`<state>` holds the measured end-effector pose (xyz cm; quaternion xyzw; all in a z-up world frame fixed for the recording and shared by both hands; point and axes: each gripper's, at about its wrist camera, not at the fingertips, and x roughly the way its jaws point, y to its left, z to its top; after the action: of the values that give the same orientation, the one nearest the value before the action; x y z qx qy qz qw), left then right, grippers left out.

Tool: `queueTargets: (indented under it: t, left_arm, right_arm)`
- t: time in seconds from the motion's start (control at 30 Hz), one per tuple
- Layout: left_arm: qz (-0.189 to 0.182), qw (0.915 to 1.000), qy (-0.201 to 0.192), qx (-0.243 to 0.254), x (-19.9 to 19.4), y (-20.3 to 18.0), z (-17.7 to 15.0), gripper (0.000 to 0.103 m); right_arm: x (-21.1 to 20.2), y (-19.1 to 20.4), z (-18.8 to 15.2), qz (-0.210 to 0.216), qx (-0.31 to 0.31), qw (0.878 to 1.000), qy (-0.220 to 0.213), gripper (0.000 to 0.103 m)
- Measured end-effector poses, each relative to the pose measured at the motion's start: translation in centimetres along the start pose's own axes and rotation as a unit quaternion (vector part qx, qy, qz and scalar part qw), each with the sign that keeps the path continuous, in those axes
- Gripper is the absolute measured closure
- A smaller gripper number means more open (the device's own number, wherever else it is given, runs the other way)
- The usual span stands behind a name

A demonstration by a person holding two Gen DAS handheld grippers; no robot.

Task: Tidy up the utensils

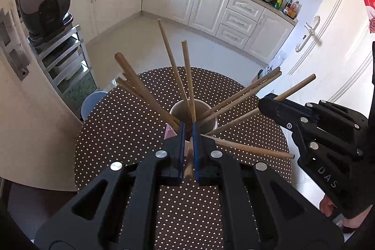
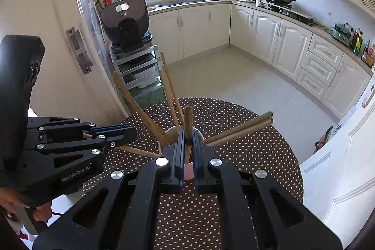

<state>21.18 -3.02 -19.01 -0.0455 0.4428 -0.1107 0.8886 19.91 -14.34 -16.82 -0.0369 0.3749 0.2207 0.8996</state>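
Chopstick between left gripper jaws

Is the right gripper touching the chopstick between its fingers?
Touching. The right wrist view shows the right gripper with both fingers closed against a wooden chopstick above the cup.

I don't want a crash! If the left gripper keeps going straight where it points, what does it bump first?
Probably the metal cup just past the left gripper, which is shut on a chopstick. Depth is hard to judge.
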Motion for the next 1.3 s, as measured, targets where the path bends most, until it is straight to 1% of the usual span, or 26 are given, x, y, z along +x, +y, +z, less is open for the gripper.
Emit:
queueTargets:
  t: [0.13, 0.2, 0.27, 0.3, 0.43, 0.5, 0.6, 0.7, 0.8, 0.87, 1.0, 1.13, 1.23, 1.3]
  left_arm:
    - [0.009, 0.9999, -0.010, 0.001, -0.9, 0.2, -0.2, 0.095]
    - [0.015, 0.9997, -0.017, 0.005, -1.5, 0.1, -0.2, 0.082]
    - [0.021, 0.9993, -0.030, 0.007, -2.4, 0.3, -0.3, 0.050]
    - [0.023, 0.9988, -0.042, 0.010, -3.0, 0.2, -0.4, 0.050]
    - [0.023, 0.9981, -0.053, 0.022, -4.4, 0.0, -0.5, 0.050]
    - [0.020, 0.9978, -0.058, 0.024, -5.2, -0.1, -0.6, 0.049]
    - [0.018, 0.9971, -0.067, 0.030, -6.4, -0.3, -0.9, 0.044]
    - [0.022, 0.9960, -0.080, 0.035, -7.7, -0.3, -1.4, 0.044]
    - [0.023, 0.9945, -0.094, 0.039, -9.0, -0.5, -1.9, 0.037]
    - [0.022, 0.9932, -0.106, 0.042, -10.0, -0.7, -2.2, 0.033]
    - [0.029, 0.9903, -0.124, 0.055, -11.9, -1.3, -2.9, 0.030]
    - [0.032, 0.9871, -0.145, 0.059, -13.7, -1.7, -3.6, 0.024]
    - [0.042, 0.9837, -0.163, 0.063, -14.8, -2.2, -4.0, 0.022]
    - [0.049, 0.9805, -0.179, 0.065, -15.5, -2.5, -4.5, 0.021]
  right_arm:
    - [-0.8, -0.1, -0.1, 0.001, 0.012, 1.000, -0.008, 0.097]
    - [-1.4, 0.0, -0.2, -0.002, 0.019, 1.000, -0.013, 0.097]
    - [-2.0, 0.1, -0.3, -0.003, 0.026, 0.999, -0.019, 0.095]
    - [-2.2, 0.2, -0.3, -0.006, 0.028, 0.999, -0.021, 0.094]
    - [-3.5, 0.8, -0.6, -0.013, 0.036, 0.999, -0.036, 0.084]
    - [-4.4, 1.3, -0.8, -0.018, 0.038, 0.998, -0.044, 0.082]
    - [-5.4, 1.9, -1.0, -0.023, 0.039, 0.998, -0.054, 0.080]
    - [-6.6, 2.6, -1.4, -0.029, 0.040, 0.997, -0.063, 0.077]
    - [-8.0, 3.3, -1.8, -0.036, 0.039, 0.996, -0.074, 0.074]
    - [-9.0, 3.6, -2.1, -0.042, 0.039, 0.995, -0.082, 0.070]
    - [-10.7, 4.2, -2.7, -0.051, 0.041, 0.993, -0.096, 0.068]
    - [-12.5, 4.6, -3.3, -0.063, 0.042, 0.991, -0.114, 0.063]
    - [-13.8, 4.7, -3.8, -0.070, 0.045, 0.988, -0.128, 0.059]
    - [-14.5, 4.8, -4.0, -0.076, 0.043, 0.987, -0.137, 0.058]
